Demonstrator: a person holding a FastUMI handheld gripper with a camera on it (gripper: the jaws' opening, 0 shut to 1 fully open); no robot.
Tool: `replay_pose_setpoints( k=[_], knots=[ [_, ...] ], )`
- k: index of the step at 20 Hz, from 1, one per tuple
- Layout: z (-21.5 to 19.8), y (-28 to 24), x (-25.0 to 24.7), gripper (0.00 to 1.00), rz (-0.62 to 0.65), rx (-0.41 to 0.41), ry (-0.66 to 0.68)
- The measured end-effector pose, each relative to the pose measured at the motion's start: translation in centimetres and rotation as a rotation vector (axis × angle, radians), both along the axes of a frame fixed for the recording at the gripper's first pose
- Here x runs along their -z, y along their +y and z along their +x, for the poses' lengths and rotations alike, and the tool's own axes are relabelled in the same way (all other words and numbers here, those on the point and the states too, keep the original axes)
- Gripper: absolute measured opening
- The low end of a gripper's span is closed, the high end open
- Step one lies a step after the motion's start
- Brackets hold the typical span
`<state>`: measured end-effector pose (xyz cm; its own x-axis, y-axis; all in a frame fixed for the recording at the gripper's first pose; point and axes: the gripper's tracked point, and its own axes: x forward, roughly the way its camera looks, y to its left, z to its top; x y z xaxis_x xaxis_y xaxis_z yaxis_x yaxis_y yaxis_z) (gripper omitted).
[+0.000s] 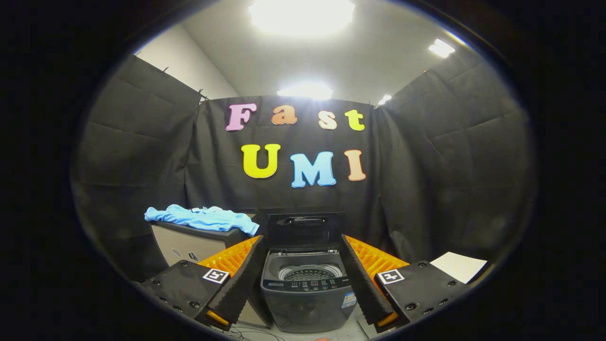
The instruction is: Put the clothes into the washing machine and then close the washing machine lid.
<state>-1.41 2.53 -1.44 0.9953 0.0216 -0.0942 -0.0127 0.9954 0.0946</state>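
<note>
Gripper view
Tool (305, 277): you hold it level, aimed straight at the washing machine; its two fingers are spread wide and grip nothing.
Washing machine (307, 289): stands on the floor, seen between your fingers and beyond their tips; the drum is exposed.
Lid (303, 227): raised upright behind the drum opening.
Clothes (203, 219): a light blue garment, crumpled, lying on the counter (189, 241) just beside the machine, beyond your left finger.
White sheet (459, 266): lies flat beyond your right finger.
</note>
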Motion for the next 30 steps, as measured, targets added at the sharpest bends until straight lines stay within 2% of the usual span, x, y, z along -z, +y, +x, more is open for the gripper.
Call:
replay_pose_setpoints(
  k=[6, 15, 20, 30],
  knots=[
    [0.2, 1.1, -1.7, 0.98, 0.024, -0.018, -0.020],
    [2.5, 5.7, -4.6, 0.97, 0.077, -0.125, -0.025],
    [5.3, 8.4, -5.5, 0.97, 0.092, -0.178, -0.037],
    [12.5, 14.1, -5.9, 0.97, 0.099, -0.294, 0.026]
  ],
)
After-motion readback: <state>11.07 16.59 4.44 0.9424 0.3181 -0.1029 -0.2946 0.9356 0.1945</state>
